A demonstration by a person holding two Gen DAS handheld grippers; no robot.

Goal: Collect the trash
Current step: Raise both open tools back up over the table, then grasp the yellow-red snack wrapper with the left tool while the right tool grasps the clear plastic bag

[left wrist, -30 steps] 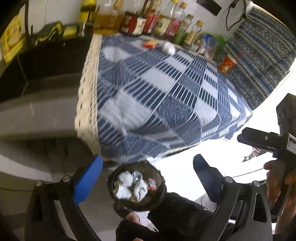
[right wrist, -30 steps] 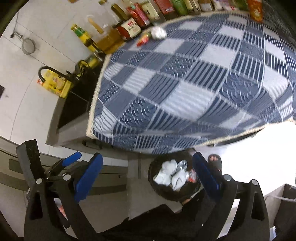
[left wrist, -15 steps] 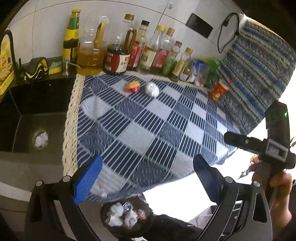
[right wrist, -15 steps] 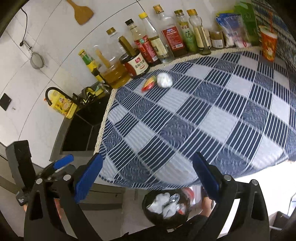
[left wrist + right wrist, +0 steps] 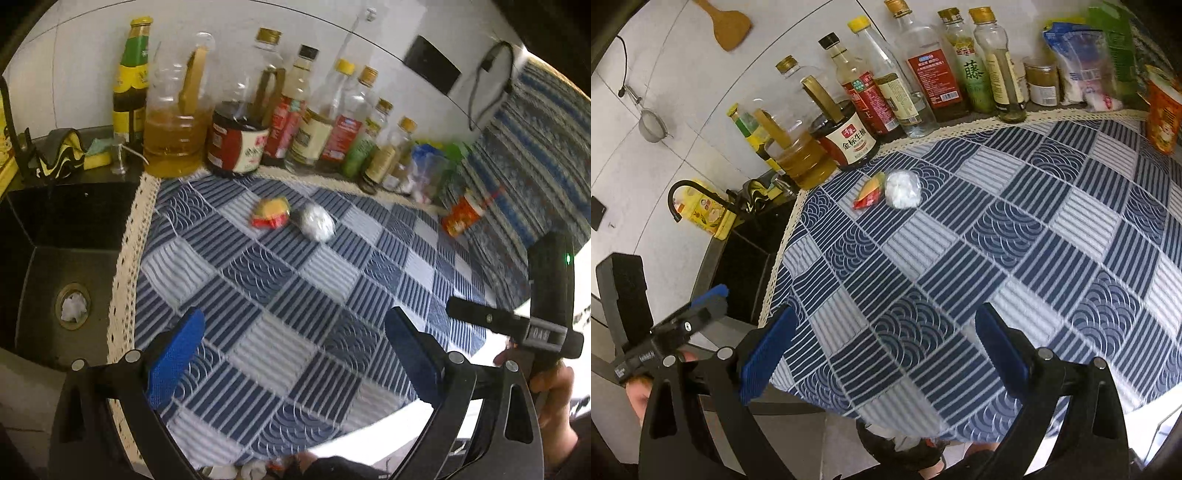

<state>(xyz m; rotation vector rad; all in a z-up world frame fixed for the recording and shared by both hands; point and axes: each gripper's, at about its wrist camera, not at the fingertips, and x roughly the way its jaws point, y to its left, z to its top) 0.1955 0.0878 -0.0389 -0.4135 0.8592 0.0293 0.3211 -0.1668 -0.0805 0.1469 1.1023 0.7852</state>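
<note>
Two pieces of trash remain on the bench: one red-and-yellow wrapper (image 5: 271,218) and one clear bag of white crumpled stuff (image 5: 317,222). They lie touching side by side near the back edge, toward the sink-side corner, just in front of the bottle row (image 5: 886,96).

My left tool (image 5: 293,347) is spread wide and holds nothing. My right tool (image 5: 882,345) is likewise spread wide and empty. Both hover over the front part of the bench, well apart from the trash.

Risks, as I judge them:
- Reaching to the back edge brings a tool close to the bottles; a wide-spread finger could clip the dark soy jar (image 5: 849,134) or the oil jug (image 5: 173,125) and tip it.
- The two pieces touch, so closing on one may drag or flick the other.
- The bag looks slippery and soft; a shallow pinch could let it slide out.
- Pads pressing low could snag the checked cloth (image 5: 295,302) and pull it.

Other counts: one orange cup (image 5: 463,216) at the far right; one bin (image 5: 905,448), partly seen below the front edge; roughly nine bottles and jars, exact number unclear.
</note>
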